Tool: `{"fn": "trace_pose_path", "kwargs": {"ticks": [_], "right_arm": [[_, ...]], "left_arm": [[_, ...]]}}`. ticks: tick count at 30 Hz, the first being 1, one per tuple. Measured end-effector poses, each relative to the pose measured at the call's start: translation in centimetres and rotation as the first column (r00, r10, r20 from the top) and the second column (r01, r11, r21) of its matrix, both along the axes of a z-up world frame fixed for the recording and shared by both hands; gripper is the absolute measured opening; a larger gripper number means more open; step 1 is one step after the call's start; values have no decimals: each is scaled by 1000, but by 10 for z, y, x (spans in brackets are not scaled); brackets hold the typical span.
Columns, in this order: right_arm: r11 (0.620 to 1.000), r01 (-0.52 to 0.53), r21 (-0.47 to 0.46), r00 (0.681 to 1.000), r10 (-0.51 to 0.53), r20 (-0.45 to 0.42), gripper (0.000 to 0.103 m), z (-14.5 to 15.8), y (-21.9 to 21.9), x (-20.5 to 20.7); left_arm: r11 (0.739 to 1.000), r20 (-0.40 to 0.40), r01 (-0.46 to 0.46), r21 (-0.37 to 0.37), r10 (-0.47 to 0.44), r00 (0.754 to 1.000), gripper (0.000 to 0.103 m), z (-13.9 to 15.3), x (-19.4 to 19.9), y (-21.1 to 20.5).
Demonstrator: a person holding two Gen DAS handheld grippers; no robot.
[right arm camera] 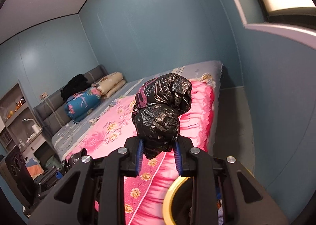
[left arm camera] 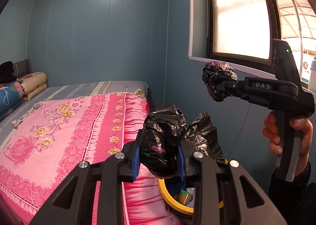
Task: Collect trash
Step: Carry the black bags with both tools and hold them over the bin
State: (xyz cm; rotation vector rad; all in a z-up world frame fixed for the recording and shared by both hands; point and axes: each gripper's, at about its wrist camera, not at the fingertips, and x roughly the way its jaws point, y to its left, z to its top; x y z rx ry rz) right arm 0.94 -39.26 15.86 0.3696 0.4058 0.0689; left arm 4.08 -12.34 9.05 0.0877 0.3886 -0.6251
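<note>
Black bin liner (left arm camera: 164,140) gathered at two bunched edges above yellow-rimmed trash bin (left arm camera: 167,195) beside the bed (left arm camera: 59,126). Left tool (left arm camera: 160,157) clenched on one bunch; right tool (left arm camera: 223,86) clenched on the other bunch (right arm camera: 160,124), raised near the window (left arm camera: 237,17). Rubbish visible inside the bin. Judged midway: liner lifted at the edges, not yet tied or pulled out.

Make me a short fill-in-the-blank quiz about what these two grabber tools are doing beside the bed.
1. Each gripper, left and right, clamps bunched ____ plastic bag.
2. The bin below has a ____ rim.
3. The bed's quilt is mostly ____.

Missing words: black; yellow; pink
</note>
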Motion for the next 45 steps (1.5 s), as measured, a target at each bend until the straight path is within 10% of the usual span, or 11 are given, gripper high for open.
{"fn": "trace_pose_path", "kwargs": {"ticks": [17,45], "right_arm": [[999,51,-5,998,-51,47,26,7,-30,-38],[996,92,-16,988,-93,-124,27,-39,-48,2]], "left_arm": [[993,-5,77,86,-77,997,28,-11,-6,-54],[971,-105,117,208,-97,990,28,-55,20,-105]]}}
